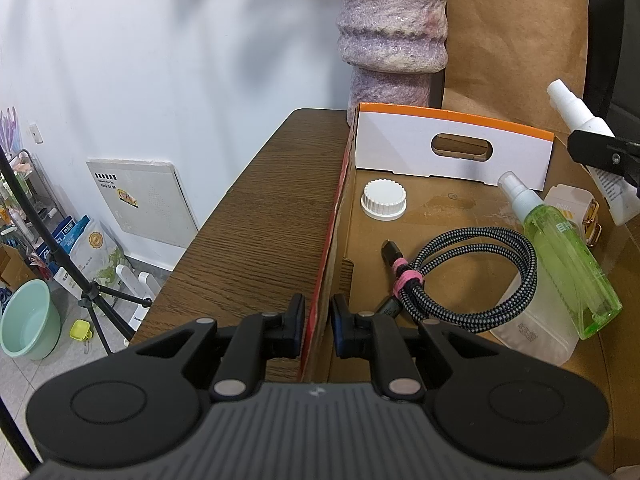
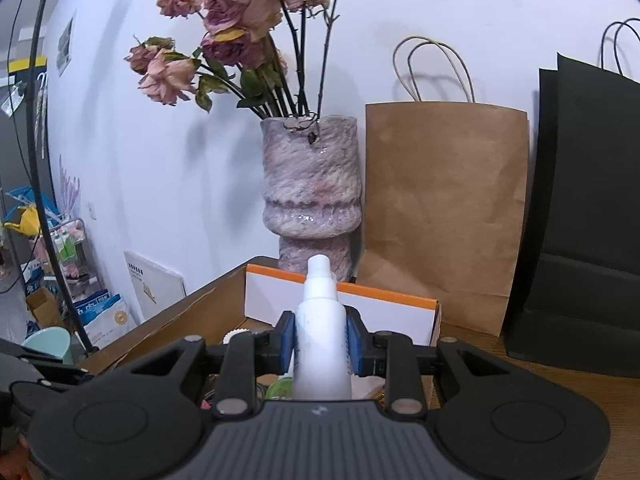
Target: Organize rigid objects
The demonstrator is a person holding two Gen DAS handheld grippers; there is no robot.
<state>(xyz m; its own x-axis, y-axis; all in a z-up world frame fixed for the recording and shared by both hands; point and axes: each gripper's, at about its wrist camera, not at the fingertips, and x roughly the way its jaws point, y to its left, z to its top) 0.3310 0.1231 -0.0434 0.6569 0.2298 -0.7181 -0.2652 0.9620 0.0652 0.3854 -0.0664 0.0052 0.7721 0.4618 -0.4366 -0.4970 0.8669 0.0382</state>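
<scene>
Left wrist view: the left gripper (image 1: 318,322) has its jaws clamped on the box (image 1: 440,216) side wall, bottom centre of frame. On the box floor, right half of frame: a white cap (image 1: 383,199), a coiled cable (image 1: 472,276), a green spray bottle (image 1: 560,256) lying flat. Right wrist view: the right gripper (image 2: 321,344) has its jaws closed on a white bottle (image 2: 322,336), nozzle upward, at centre frame, above the box. The same bottle and gripper appear at the right edge of the left view.

Wood table (image 1: 264,216): cardboard box (image 1: 440,216), vase (image 2: 312,188), brown bag (image 2: 444,216), black bag (image 2: 588,220).
</scene>
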